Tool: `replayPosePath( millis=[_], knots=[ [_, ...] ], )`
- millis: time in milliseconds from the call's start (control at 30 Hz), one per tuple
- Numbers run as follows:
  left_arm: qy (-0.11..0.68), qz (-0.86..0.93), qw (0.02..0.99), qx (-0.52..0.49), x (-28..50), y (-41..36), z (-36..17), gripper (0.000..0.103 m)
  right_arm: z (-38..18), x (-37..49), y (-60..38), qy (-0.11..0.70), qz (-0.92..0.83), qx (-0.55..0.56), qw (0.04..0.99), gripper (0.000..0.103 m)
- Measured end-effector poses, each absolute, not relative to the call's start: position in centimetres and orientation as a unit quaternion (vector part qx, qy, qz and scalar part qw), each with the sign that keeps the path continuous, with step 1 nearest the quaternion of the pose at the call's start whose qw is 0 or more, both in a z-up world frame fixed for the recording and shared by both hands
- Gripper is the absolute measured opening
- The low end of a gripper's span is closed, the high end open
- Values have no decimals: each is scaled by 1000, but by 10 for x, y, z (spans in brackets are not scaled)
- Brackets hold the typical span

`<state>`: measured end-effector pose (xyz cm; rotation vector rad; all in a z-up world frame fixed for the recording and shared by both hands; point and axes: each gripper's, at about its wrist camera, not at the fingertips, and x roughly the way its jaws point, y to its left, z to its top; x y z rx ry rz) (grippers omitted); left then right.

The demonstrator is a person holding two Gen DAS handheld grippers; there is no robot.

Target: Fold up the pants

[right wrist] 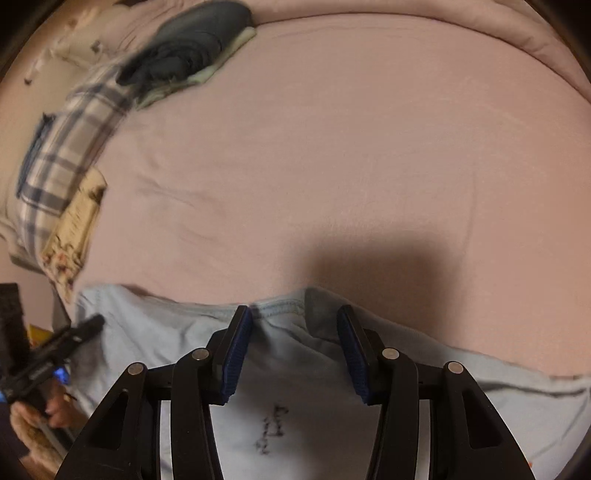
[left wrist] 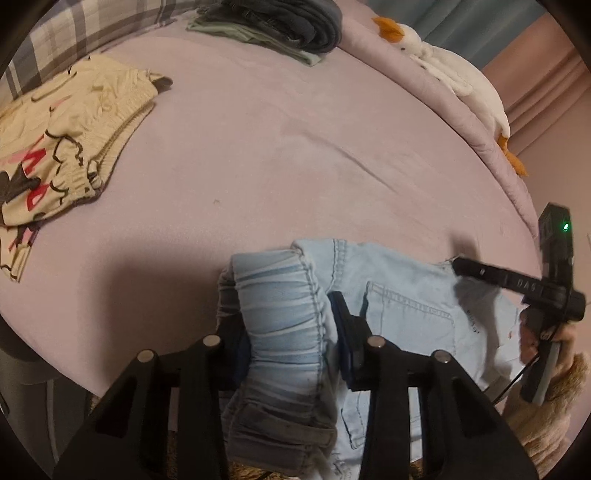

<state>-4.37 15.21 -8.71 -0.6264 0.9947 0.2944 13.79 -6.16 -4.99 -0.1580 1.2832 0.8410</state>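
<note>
Light blue denim pants [left wrist: 399,306] lie at the near edge of a pink bed [left wrist: 277,147]. My left gripper [left wrist: 286,325] has its jaws around the bunched elastic waistband [left wrist: 280,317] and grips it. My right gripper [right wrist: 295,350] is open over the pants [right wrist: 295,406], its blue pads [right wrist: 238,354] on either side of the denim hem without pinching it. The right gripper also shows in the left wrist view [left wrist: 517,284], resting on the pants' far right. The left gripper shows in the right wrist view [right wrist: 55,347] at the left edge.
Cream printed shorts [left wrist: 62,155] lie folded at the left. A stack of dark and green folded clothes [left wrist: 280,29] sits at the far end. A white goose plush [left wrist: 454,77] lies along the right edge. A plaid pillow [right wrist: 62,155] is at the left.
</note>
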Motion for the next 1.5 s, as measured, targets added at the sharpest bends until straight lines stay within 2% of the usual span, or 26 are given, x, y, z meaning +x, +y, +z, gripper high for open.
replayPosePath(
  millis=[33,67,233,333,600,767,800,867,900,933,967,1000,1033,1267,1500],
  knots=[
    [465,141,824,-292,-45,151,-87,37,-47,138,-64,573,384,-70,720,23],
    [465,143,824,-291,-44,151,-86,36,-44,137,-67,572,396,-64,715,12],
    [452,153,833,-280,-51,145,-75,34,-14,137,-79,542,410,-27,733,8],
    [460,155,830,-274,-50,147,-86,35,-6,139,-77,530,395,-23,750,7],
    [466,164,828,-265,-45,147,-91,38,-55,140,-57,550,360,-56,751,5],
    [470,187,826,-249,-43,140,-84,49,-53,144,-63,541,355,-42,761,4],
    [470,192,825,-248,-42,140,-81,58,-51,144,-63,538,354,-42,763,4],
    [464,195,829,-244,-45,135,-70,71,-44,143,-65,534,350,-44,768,9],
    [458,194,834,-240,-47,132,-63,78,-38,143,-70,528,340,-44,777,18],
    [450,194,840,-233,-48,128,-54,84,-32,144,-78,519,329,-45,788,33],
    [444,195,844,-227,-48,124,-47,86,-23,143,-90,504,317,-41,802,42],
    [437,195,850,-221,-47,120,-40,87,-16,142,-100,493,311,-33,812,56],
    [429,191,857,-213,-46,113,-31,88,-6,141,-117,482,304,-18,822,61],
    [416,116,881,-193,-16,61,-7,88,16,129,-248,455,204,63,864,68],
    [451,21,873,-185,34,5,-32,86,2,98,-385,448,39,121,885,68]
  ],
)
